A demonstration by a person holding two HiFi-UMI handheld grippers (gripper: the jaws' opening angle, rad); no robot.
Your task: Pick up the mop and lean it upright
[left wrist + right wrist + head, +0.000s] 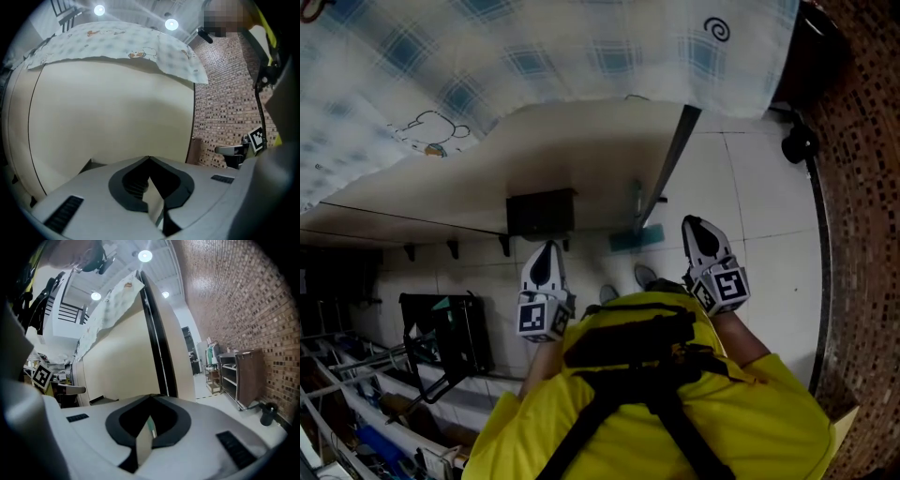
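Note:
In the head view the mop's teal head rests on the white tiled floor, and its thin pale handle rises against the cream panel. My left gripper hangs left of it, above the floor, jaws shut and empty. At a like distance on the other side my right gripper is also shut on nothing. From the left gripper view the closed left gripper faces the cream panel. From the right gripper view the closed right gripper points along the panel's dark edge.
A blue checked cloth drapes over the panel top. A black box sits at the panel's foot and a black cart stands at the left. A brick wall runs along the right, with a brown trolley beside it.

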